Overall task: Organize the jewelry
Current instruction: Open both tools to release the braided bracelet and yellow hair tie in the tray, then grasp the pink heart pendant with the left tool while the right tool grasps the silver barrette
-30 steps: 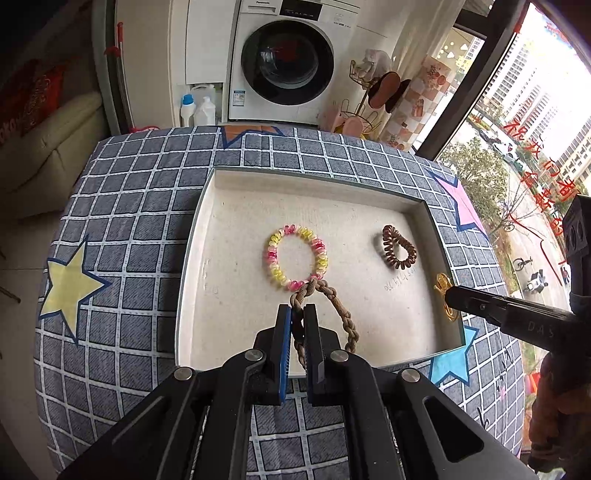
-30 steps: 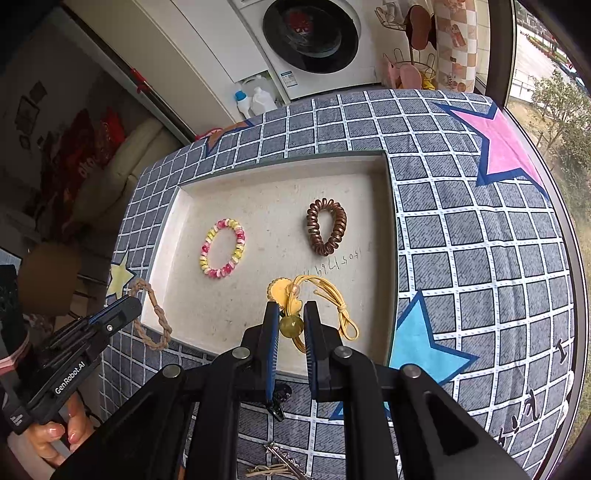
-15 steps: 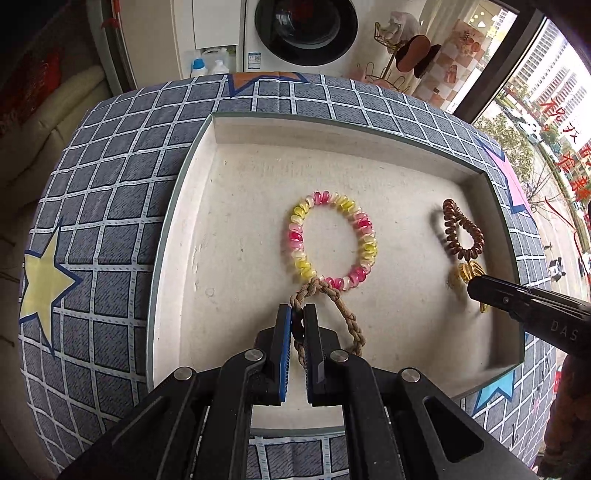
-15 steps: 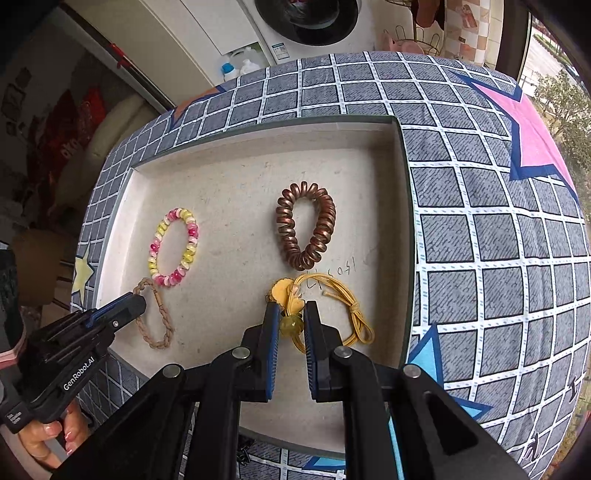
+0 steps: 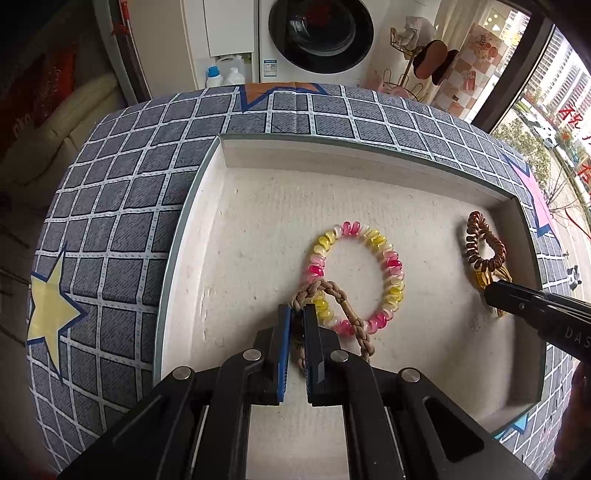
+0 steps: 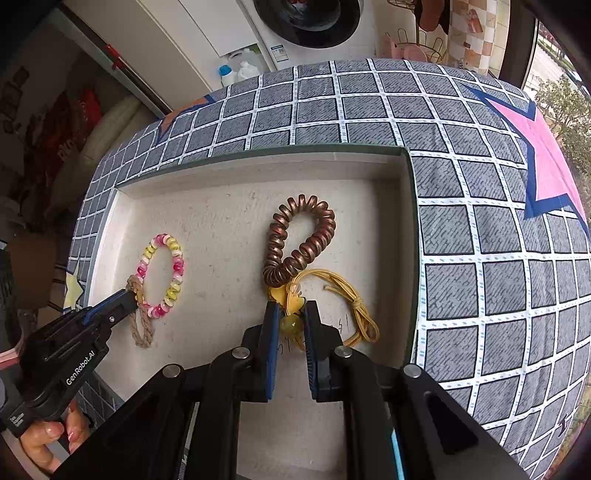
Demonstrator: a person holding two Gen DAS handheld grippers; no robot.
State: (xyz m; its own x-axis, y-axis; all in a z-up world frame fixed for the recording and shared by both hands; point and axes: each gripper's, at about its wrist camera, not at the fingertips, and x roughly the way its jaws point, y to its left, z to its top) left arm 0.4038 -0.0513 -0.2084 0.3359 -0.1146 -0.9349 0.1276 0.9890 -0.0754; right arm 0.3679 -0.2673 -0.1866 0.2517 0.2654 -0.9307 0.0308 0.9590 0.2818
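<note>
A shallow white tray (image 5: 192, 236) is sitting on a tabletop (image 5: 122, 206) covered with a grey checked cloth printed with coloured stars, and four pieces of jewelry are lying in or hanging over it. A braided tan cord loop (image 5: 334, 295) is being pinched between the clenched jaws of the left gripper (image 5: 297, 325) over the tray's near-left part, its free end draping onto the tray floor and crossing the near side of a pink-and-yellow coil bracelet (image 5: 391, 266) that is lying flat toward the middle of the tray. In the right wrist view the same tan loop (image 6: 142, 325) is seen hanging from the left gripper (image 6: 122, 302) just beside the bracelet (image 6: 162, 273). Toward the tray's right wall a brown spiral hair tie (image 6: 299, 240) is lying bent into a loop, its near end touching a yellow cord hair tie (image 6: 354, 306). The right gripper (image 6: 290, 321) is clamping the jaws on the greenish bead of that yellow tie, whose thin cords are trailing onto the tray floor toward the right wall. A person's hand (image 6: 48, 439) is gripping the left tool's handle at the tray's near-left corner. Beyond the far edge of the tabletop a washing machine (image 5: 321, 33) and two detergent bottles (image 5: 223, 75) are standing.
</note>
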